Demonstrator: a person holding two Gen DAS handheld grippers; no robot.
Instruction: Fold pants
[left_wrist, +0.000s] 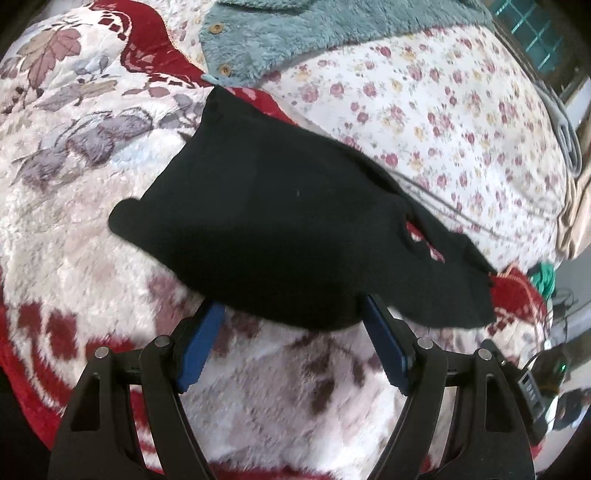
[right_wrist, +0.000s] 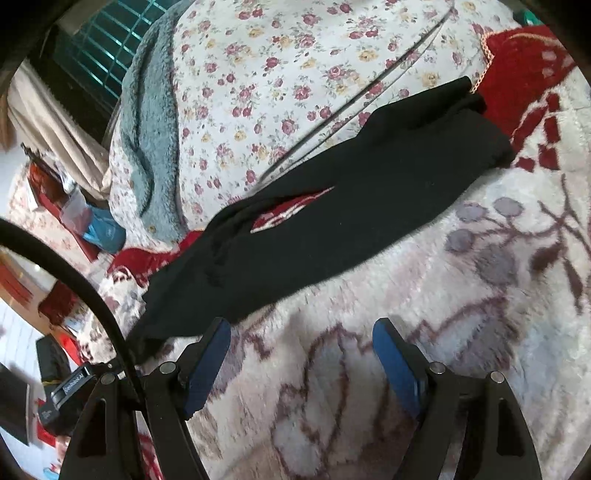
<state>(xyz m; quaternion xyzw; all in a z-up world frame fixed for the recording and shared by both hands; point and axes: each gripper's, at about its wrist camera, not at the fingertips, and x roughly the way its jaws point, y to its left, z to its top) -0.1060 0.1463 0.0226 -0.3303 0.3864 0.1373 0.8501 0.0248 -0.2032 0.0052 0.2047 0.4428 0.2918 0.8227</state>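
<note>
The black pants (left_wrist: 266, 221) lie on a plush white, red and grey floral blanket (left_wrist: 66, 229), partly folded into a thick dark shape. My left gripper (left_wrist: 293, 314) is open, its blue pads on either side of the pants' near edge, and the cloth hides their tips. In the right wrist view the pants (right_wrist: 332, 221) stretch diagonally from lower left to upper right, with a gap where the red blanket shows through. My right gripper (right_wrist: 301, 328) is open and empty over the blanket (right_wrist: 461, 295), just short of the pants' near edge.
A teal fleece garment with wooden buttons (left_wrist: 295, 29) lies at the far side on a rose-print sheet (left_wrist: 443, 110). Thin cables (right_wrist: 351, 107) run over the sheet. A black cable loop (right_wrist: 85, 284) and room clutter (right_wrist: 74, 221) lie beyond the bed's left edge.
</note>
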